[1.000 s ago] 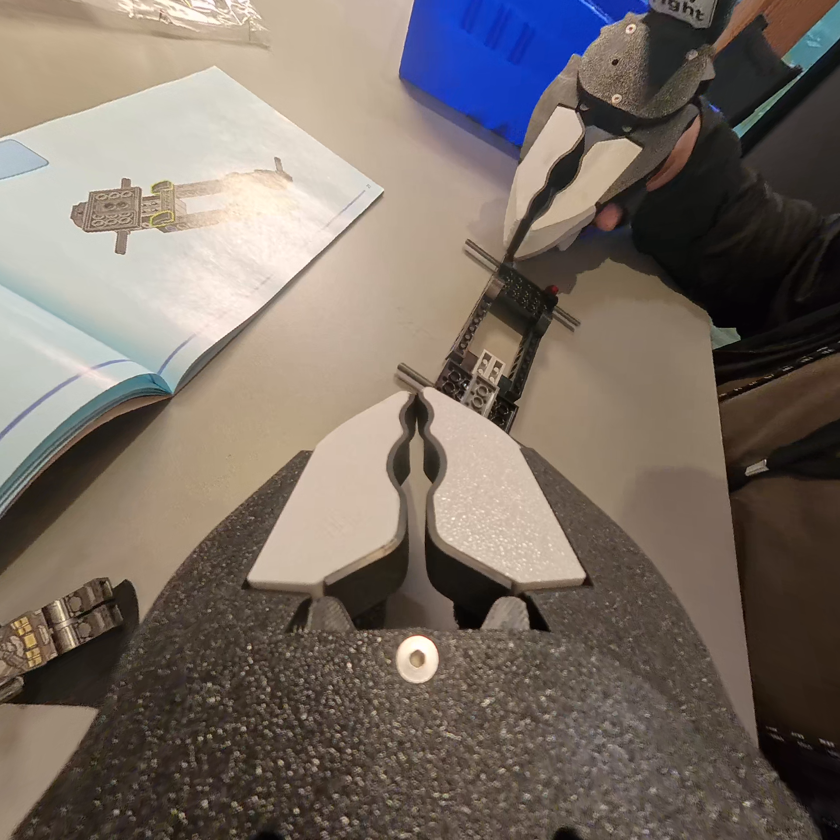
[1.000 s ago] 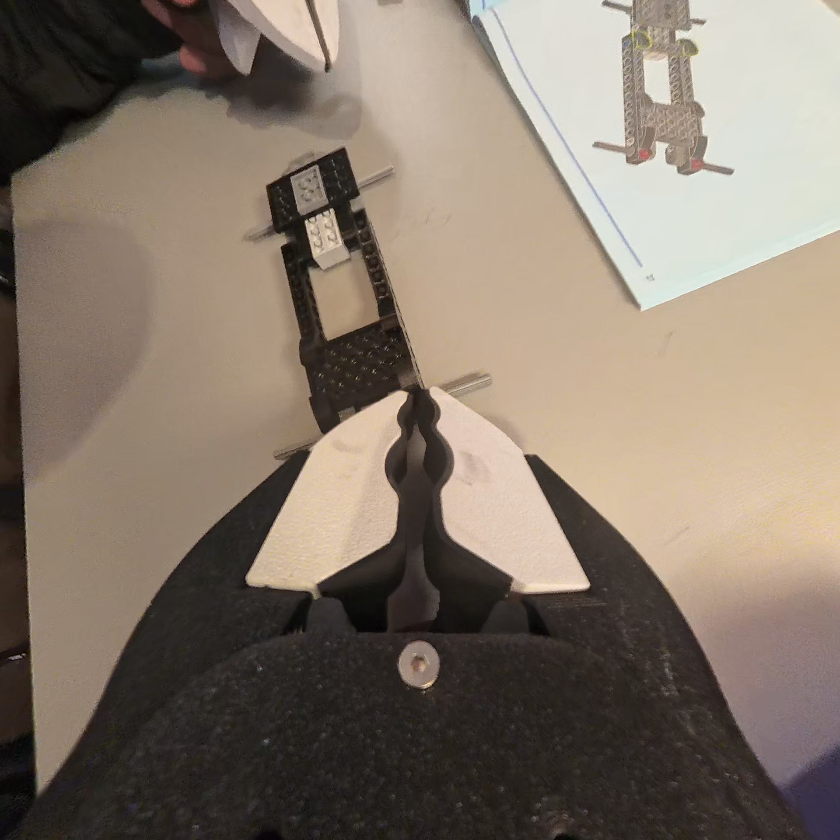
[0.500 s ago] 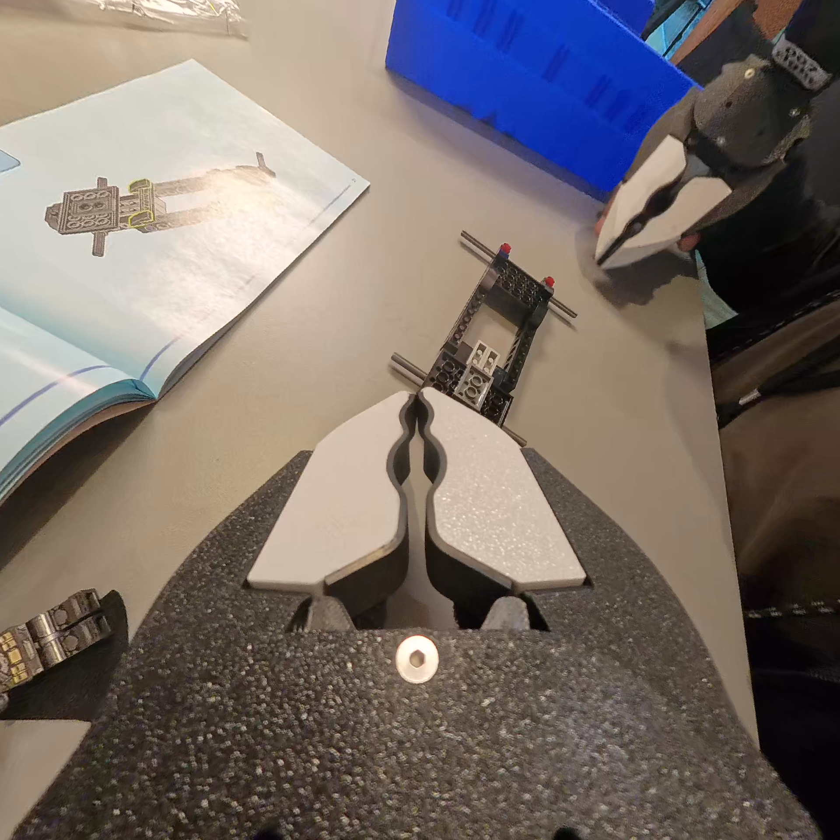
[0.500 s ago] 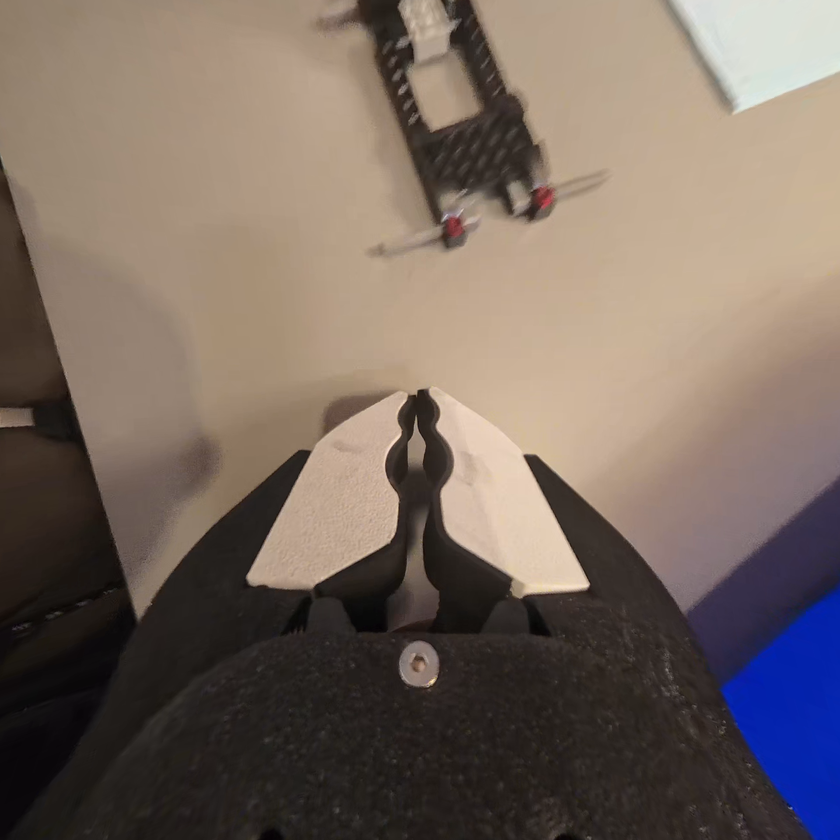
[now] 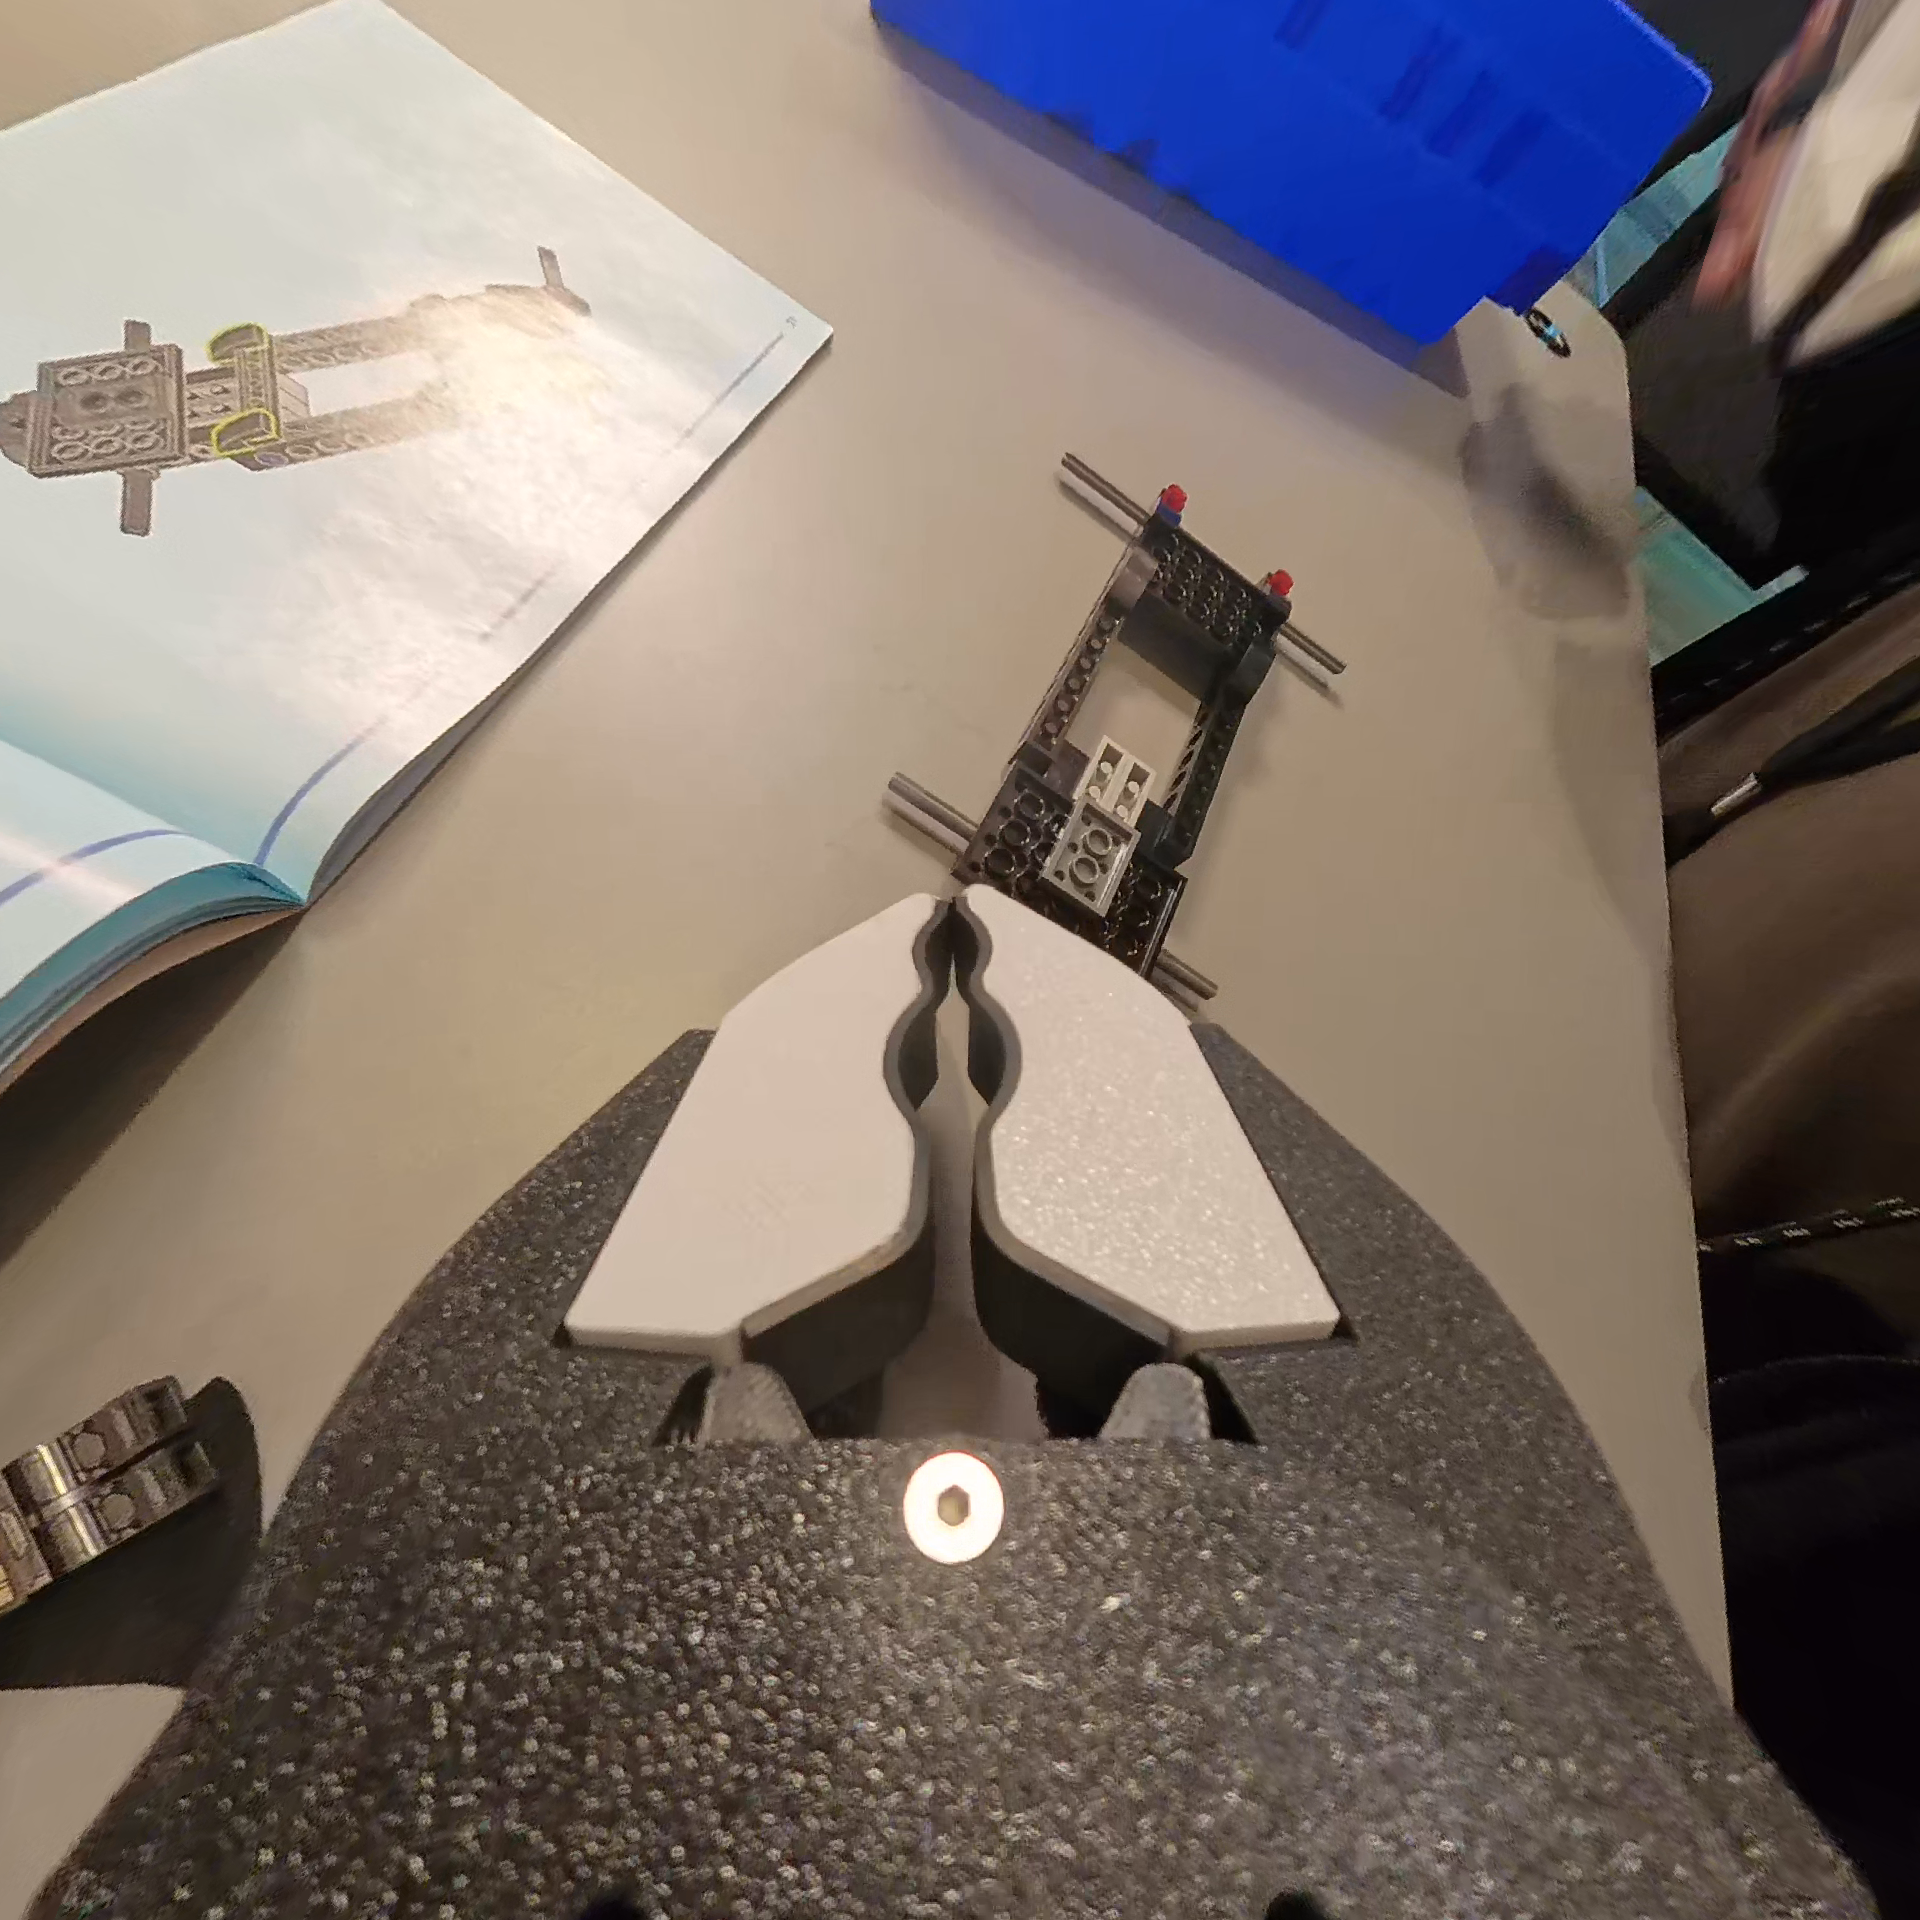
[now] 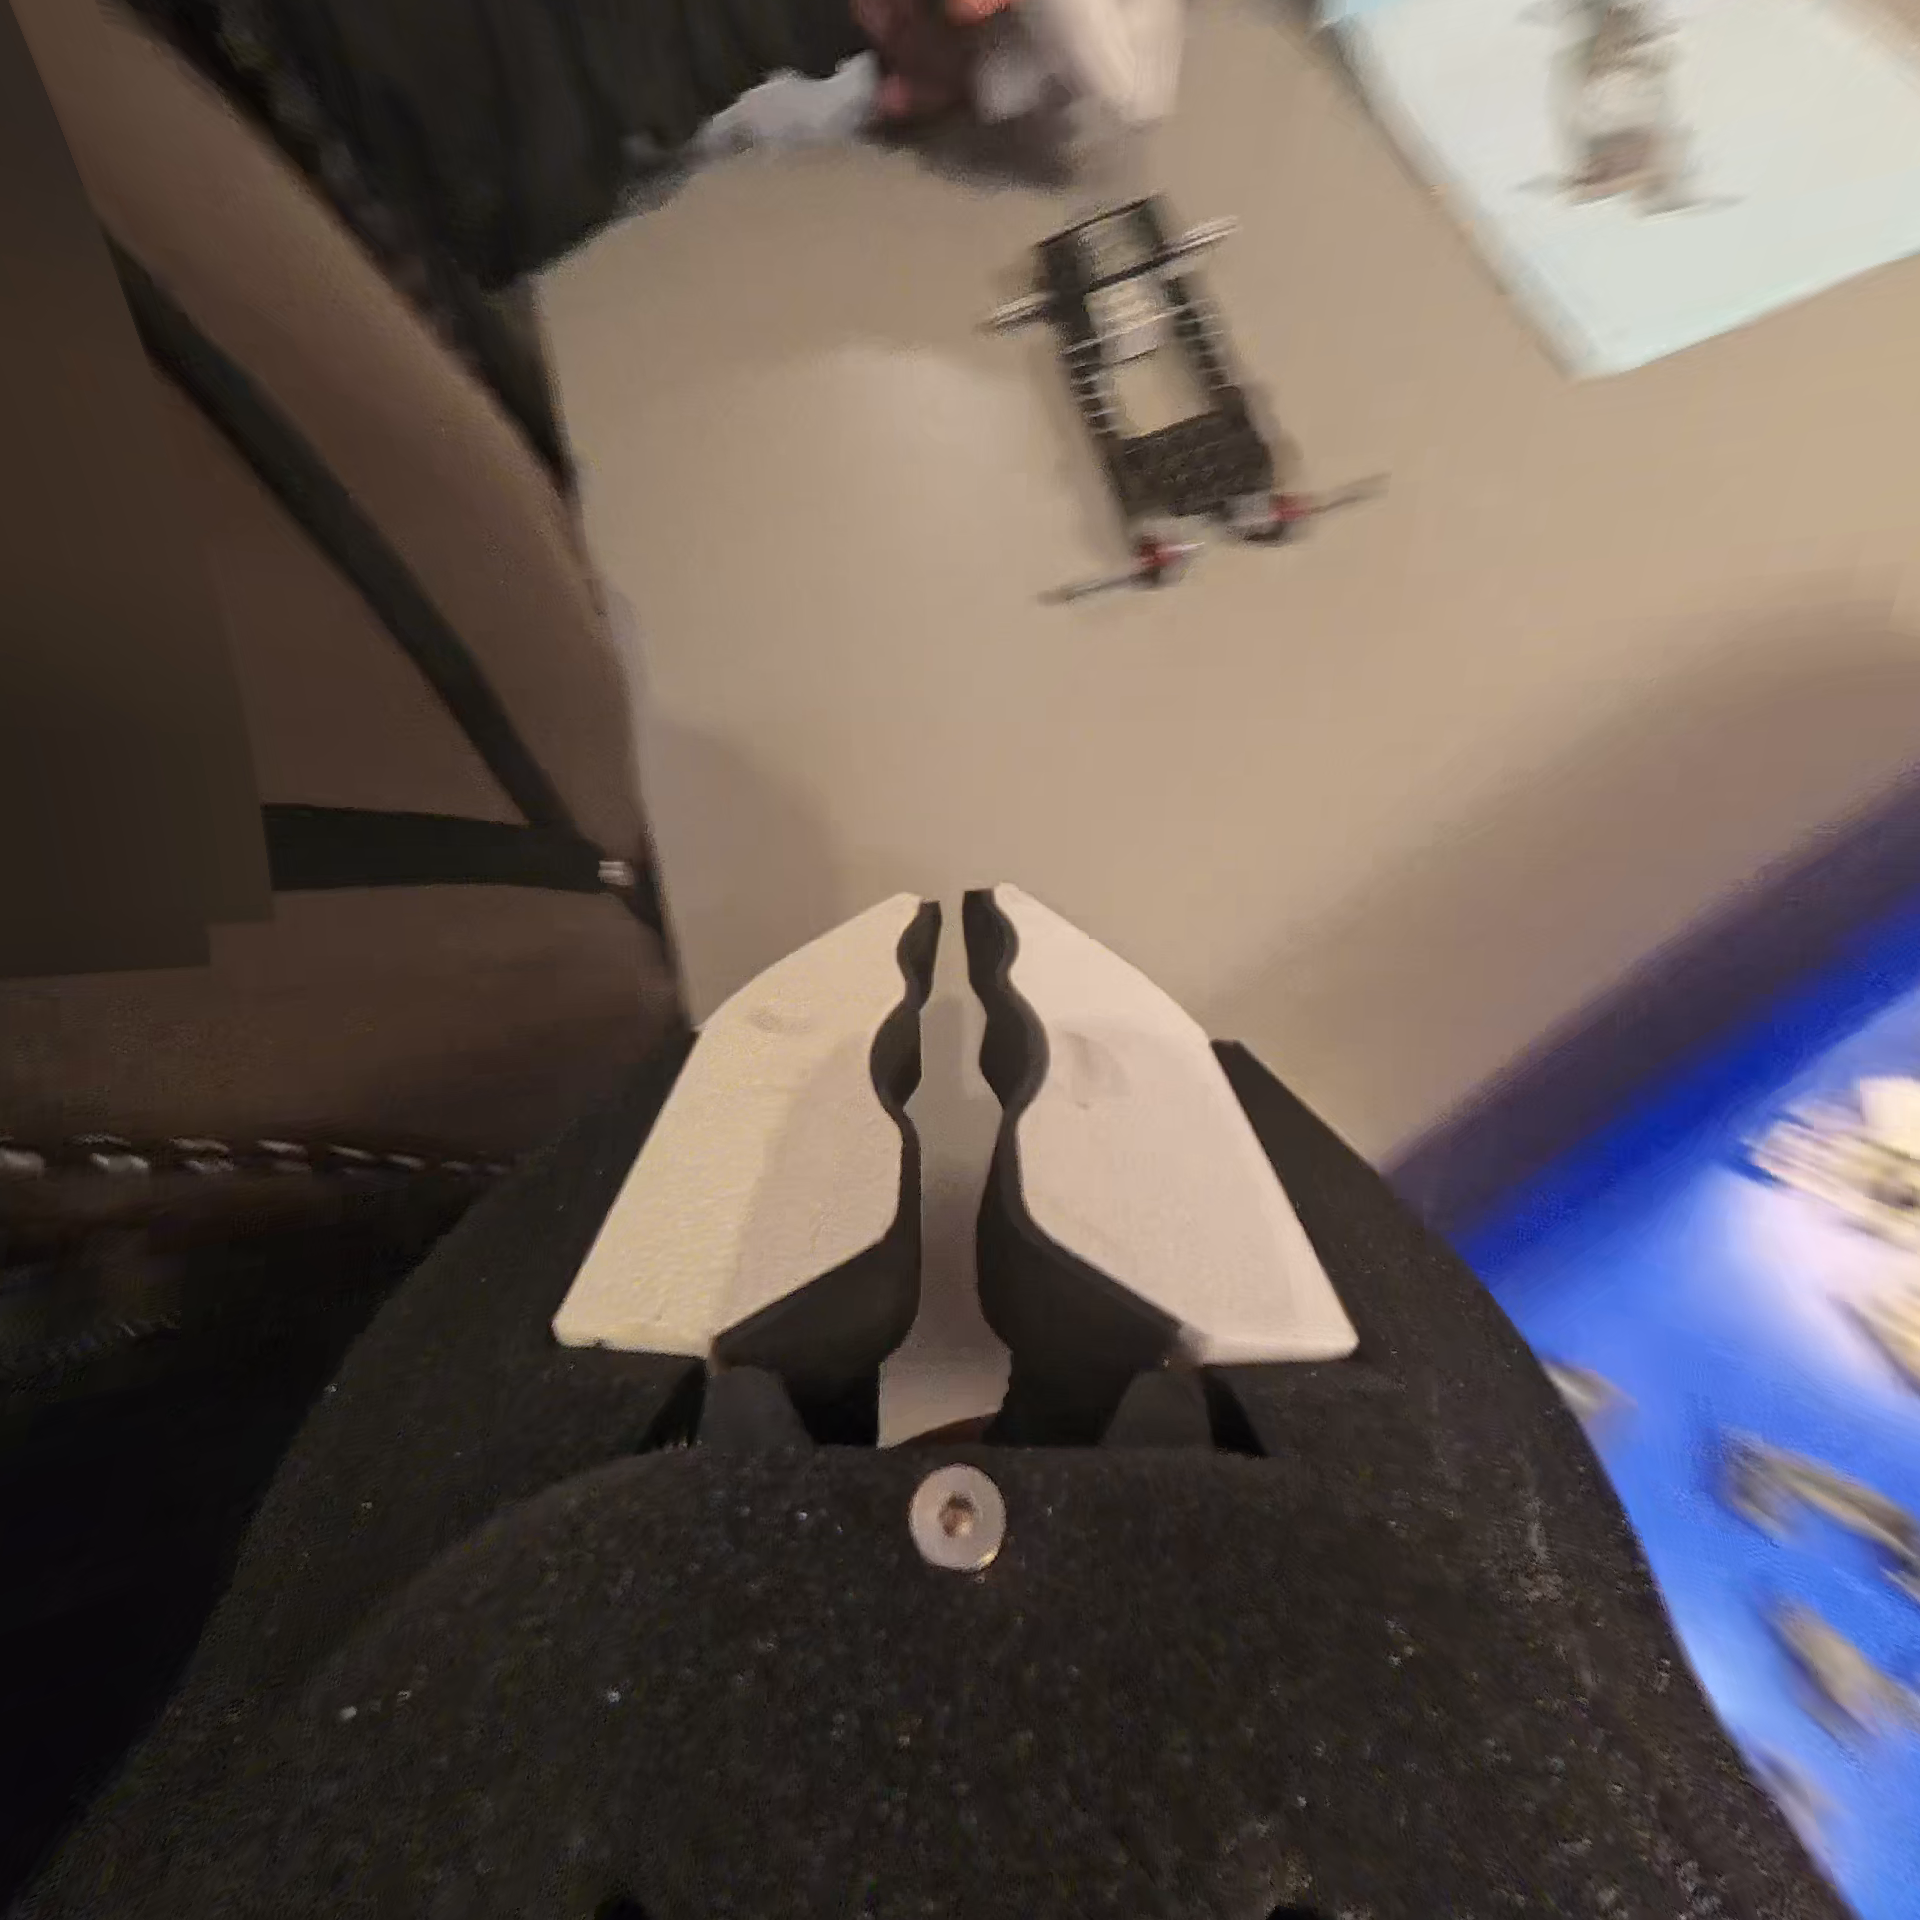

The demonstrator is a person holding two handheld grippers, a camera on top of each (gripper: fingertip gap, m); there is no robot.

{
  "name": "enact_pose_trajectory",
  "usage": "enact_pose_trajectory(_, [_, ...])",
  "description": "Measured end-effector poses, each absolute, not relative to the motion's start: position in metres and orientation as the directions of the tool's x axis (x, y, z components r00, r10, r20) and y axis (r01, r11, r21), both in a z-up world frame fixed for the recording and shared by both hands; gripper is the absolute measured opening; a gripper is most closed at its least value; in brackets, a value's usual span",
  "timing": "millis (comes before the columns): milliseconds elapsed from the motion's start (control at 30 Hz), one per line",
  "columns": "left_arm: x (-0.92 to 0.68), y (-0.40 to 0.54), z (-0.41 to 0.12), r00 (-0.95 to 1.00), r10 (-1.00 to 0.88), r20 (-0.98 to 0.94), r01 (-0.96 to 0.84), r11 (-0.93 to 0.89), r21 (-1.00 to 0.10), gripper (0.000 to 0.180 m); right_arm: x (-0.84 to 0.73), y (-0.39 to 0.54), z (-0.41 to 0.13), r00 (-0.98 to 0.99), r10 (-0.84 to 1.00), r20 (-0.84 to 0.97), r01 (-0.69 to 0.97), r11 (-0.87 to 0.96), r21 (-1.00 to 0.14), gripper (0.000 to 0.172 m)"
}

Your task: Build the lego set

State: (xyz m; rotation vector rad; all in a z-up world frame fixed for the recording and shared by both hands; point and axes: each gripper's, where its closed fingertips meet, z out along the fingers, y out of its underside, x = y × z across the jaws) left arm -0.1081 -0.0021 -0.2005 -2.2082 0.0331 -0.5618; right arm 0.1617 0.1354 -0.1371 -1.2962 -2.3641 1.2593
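My left gripper (image 5: 951, 906) is clenched on nothing, tips just beside the near end of the black brick frame (image 5: 1132, 769). My right gripper (image 6: 951, 899) is slightly parted, bare, well apart from the frame, beside the blue bin (image 6: 1714, 1299).

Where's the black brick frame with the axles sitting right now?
In the left wrist view the black brick frame lies flat on the grey table, just beyond the shut left claw, between the open instruction booklet and the blue bin.
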Motion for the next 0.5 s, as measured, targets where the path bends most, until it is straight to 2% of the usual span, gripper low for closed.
enact_pose_trajectory(100, [-0.104, -0.003, -0.203, 0.901, -0.230, 0.368, 0.132, -0.662, -0.737, 0.000, 0.137, 0.227, -0.110, -0.401, 0.914, -0.064, 0.655, 0.238, -0.717, 0.009])
enact_pose_trajectory(233, [-0.099, -0.004, -0.205, 0.901, -0.256, 0.349, 0.093, -0.673, -0.734, 0.000, 0.097, 0.369, -0.138, 0.003, 0.991, 0.131, 0.837, 0.069, -0.542, 0.018])
enact_pose_trajectory(333, [-0.098, -0.004, -0.204, 0.912, -0.260, 0.317, 0.069, -0.663, -0.745, 0.000, 0.081, 0.404, -0.170, 0.076, 0.990, 0.119, 0.902, -0.017, -0.431, 0.018])
enact_pose_trajectory(500, [-0.096, -0.005, -0.204, 0.921, -0.273, 0.278, 0.034, -0.655, -0.754, 0.000, 0.067, 0.414, -0.194, 0.117, 0.989, 0.087, 0.920, -0.075, -0.386, 0.017])
